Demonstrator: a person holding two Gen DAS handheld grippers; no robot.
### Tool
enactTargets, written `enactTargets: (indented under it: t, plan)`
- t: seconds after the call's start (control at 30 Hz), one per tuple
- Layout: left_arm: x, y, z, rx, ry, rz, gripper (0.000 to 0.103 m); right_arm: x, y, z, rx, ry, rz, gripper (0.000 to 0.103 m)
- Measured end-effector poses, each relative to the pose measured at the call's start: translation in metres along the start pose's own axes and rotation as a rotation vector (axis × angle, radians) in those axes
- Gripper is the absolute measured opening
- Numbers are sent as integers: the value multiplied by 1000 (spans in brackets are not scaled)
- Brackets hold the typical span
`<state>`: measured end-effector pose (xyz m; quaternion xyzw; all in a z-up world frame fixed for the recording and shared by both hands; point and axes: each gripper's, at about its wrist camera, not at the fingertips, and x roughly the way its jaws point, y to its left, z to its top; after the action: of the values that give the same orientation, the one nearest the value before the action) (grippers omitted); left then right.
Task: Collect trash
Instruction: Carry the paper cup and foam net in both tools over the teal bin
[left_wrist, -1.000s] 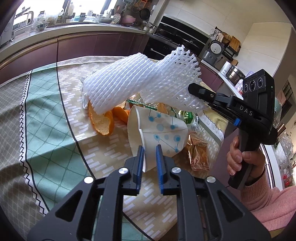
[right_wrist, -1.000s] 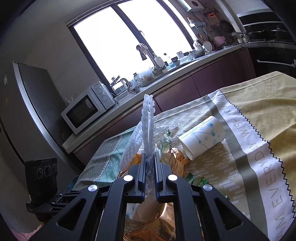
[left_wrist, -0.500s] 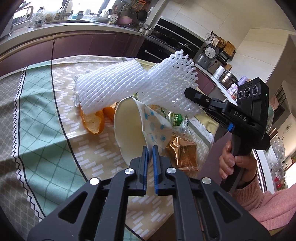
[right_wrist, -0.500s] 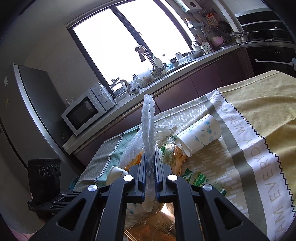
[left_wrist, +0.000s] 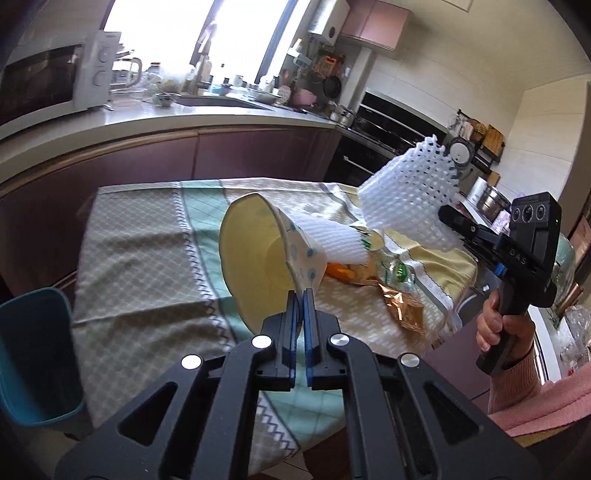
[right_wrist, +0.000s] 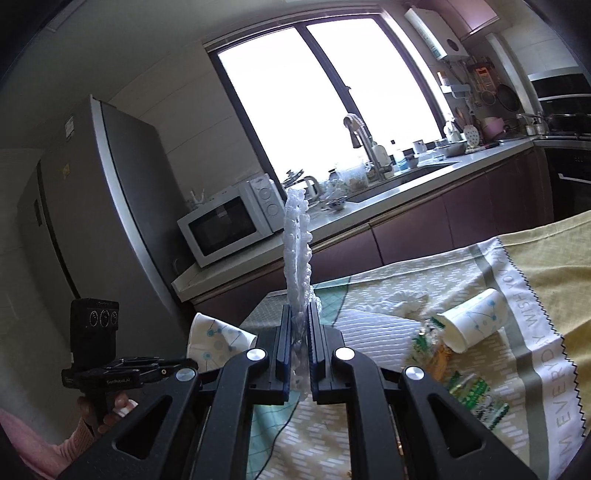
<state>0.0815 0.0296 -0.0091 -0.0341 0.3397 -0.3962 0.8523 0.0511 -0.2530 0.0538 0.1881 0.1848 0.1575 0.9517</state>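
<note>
My left gripper (left_wrist: 301, 295) is shut on the rim of a white paper cup with blue dots (left_wrist: 258, 254) and holds it above the table, mouth toward the camera. The cup also shows in the right wrist view (right_wrist: 218, 338). My right gripper (right_wrist: 297, 314) is shut on a white foam fruit net (right_wrist: 295, 240), which stands up edge-on. In the left wrist view the net (left_wrist: 406, 195) hangs above the trash pile. A second paper cup (right_wrist: 471, 325) lies on its side on the tablecloth.
A teal bin (left_wrist: 35, 354) stands on the floor left of the table. A gold wrapper (left_wrist: 402, 306), a green wrapper (right_wrist: 476, 397) and orange peel (left_wrist: 340, 271) lie on the patterned tablecloth (left_wrist: 147, 258). The kitchen counter and a microwave (right_wrist: 229, 225) are behind.
My left gripper closed on the paper cup's rim and lifted it off the table, turning left so the bin came into view. My right gripper rose with the foam net.
</note>
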Motion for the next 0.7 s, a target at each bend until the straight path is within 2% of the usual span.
enactTargets:
  t: [0.23,0.37,0.57,0.7]
  plan:
    - [-75,92,-7,-125,-61,243,4,93,68,-13,-54,172,215,7]
    - [-99,146,-16,-197,-48,357,4,152,100,-25,-66,278,303,7]
    - [-102,216,-37,-289,17,441,4,227,148,-44,-94,409,364,7]
    - [-91,250,-50,-358,60,453,4,270,172,-60,-97,499,361,7]
